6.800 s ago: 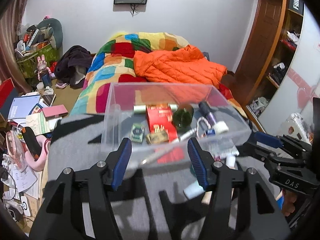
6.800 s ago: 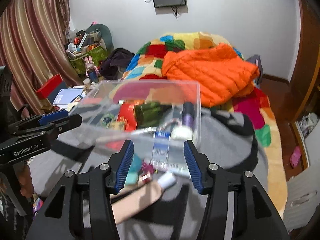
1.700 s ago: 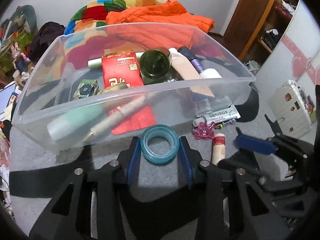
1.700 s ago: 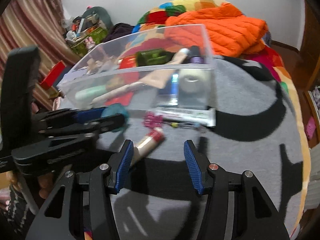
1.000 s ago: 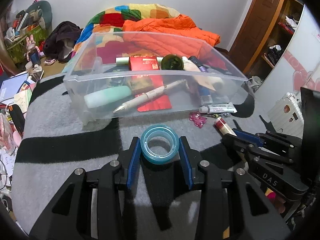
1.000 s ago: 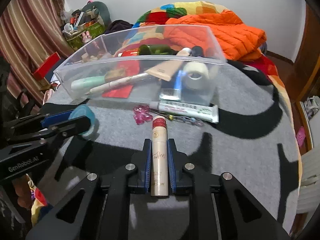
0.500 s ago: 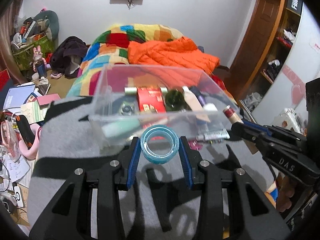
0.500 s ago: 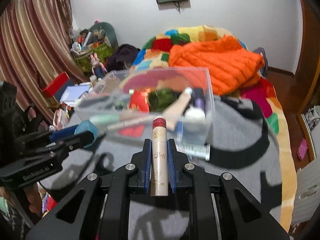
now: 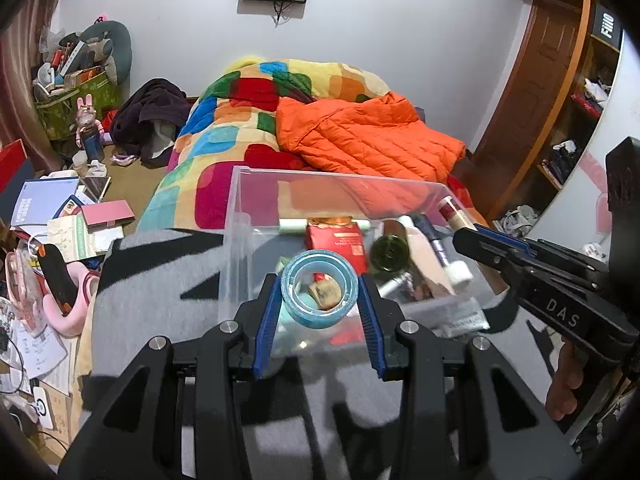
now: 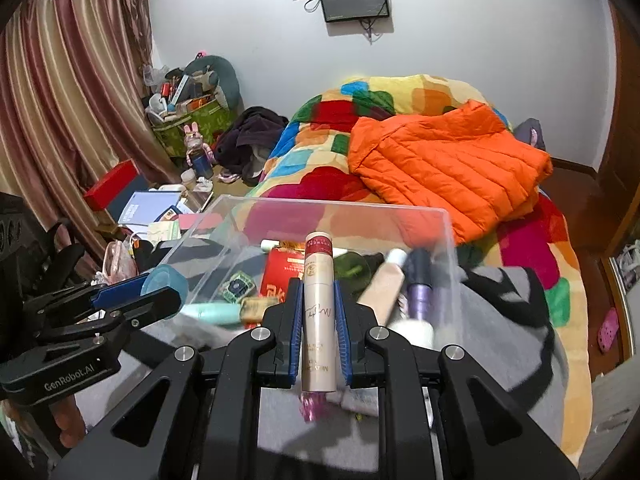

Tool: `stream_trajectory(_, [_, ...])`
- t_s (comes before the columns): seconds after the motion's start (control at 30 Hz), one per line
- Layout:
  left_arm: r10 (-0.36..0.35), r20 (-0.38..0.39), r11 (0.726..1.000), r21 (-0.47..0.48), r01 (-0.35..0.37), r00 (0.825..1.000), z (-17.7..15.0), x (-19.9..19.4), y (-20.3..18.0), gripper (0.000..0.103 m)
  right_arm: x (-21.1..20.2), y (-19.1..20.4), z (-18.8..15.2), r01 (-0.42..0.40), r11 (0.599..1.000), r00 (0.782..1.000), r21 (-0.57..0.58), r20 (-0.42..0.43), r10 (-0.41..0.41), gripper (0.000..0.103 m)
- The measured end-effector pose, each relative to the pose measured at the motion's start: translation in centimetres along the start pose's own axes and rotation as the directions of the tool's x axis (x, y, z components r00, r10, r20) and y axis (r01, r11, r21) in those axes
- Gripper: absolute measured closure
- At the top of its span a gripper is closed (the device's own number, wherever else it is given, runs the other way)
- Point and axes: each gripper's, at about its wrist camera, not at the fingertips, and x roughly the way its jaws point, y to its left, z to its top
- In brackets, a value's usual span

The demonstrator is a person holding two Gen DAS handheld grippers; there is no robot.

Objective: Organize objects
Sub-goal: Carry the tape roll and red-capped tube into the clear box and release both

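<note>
Both claws carried tape roll [image 9: 319, 289] and tube [image 10: 319, 316] over bin [image 9: 240, 216]

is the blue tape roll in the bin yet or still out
Still out: the blue tape roll sits clamped in the left gripper, held above the clear bin.

We note a clear glossy plastic bin [image 9: 240, 240]; behind it, a quilted orange jacket [image 9: 368, 140]; under it, grey matt cloth [image 9: 160, 304].
</note>
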Motion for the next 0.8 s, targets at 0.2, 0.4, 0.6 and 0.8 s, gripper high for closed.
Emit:
stream_trajectory(0.2, [0.023,-0.037,1.000,0.003,-0.023,0.999,0.9,2.5,1.2,0.065,3.4,1.0,0.5,-0.006,1.000,0.999,-0.023,-0.046,0.005,0.089])
stream_trajectory(0.4, [0.014,-0.053,1.000,0.006,-0.013,0.998,0.9,3.4,1.3,0.065,5.6,1.6,0.0,-0.024,0.998,0.995,-0.060,-0.098,0.018,0.089])
stream_trajectory(0.6, [0.023,-0.035,0.999,0.037,-0.022,0.999,0.7,2.5,0.3,0.064,4.7,1.7,-0.3,-0.007,0.996,0.995,-0.093,-0.095,-0.002,0.080])
stream_trajectory(0.8, [-0.008,-0.005,0.998,0.058,0.008,1.000,0.5,0.3,-1.0,0.056,0.6,0.5,0.1,0.007,0.997,1.000,-0.075,-0.026,-0.009,0.063])
